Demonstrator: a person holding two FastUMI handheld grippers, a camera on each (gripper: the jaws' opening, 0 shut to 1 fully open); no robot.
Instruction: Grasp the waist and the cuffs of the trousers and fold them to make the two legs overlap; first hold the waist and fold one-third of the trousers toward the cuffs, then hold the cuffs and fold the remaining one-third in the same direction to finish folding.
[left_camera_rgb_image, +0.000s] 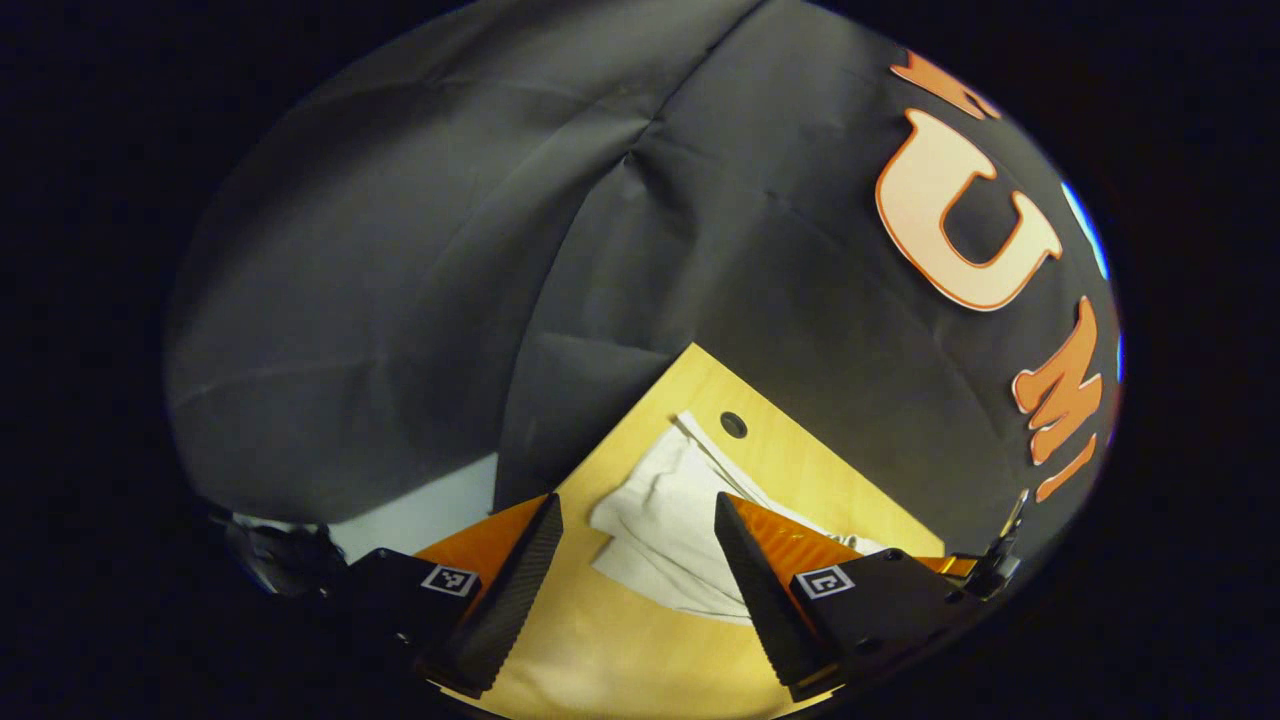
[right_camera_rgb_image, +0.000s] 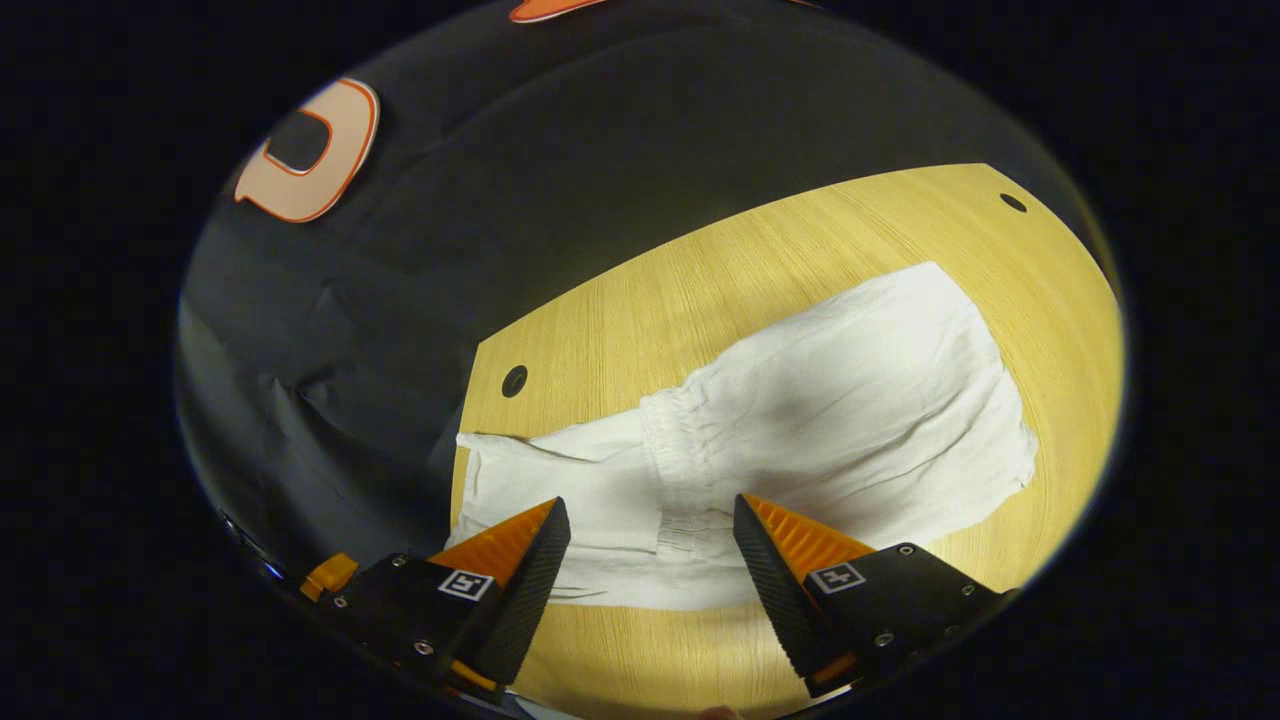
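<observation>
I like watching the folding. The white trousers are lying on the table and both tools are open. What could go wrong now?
The trousers lie rumpled, with one layer already over another near the gathered waistband, so the right tool might pinch only the top layer and the fold would come out crooked.

One end sits close to the table's edge by the wall, so a tug might drag cloth off it.

The left tool hangs above the cloth, open; closing too soon would catch nothing.

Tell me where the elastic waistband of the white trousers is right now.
In the right gripper view the waistband lies folded over onto the trousers on the wooden table, just ahead of the open right gripper, right of the table's round hole.
</observation>
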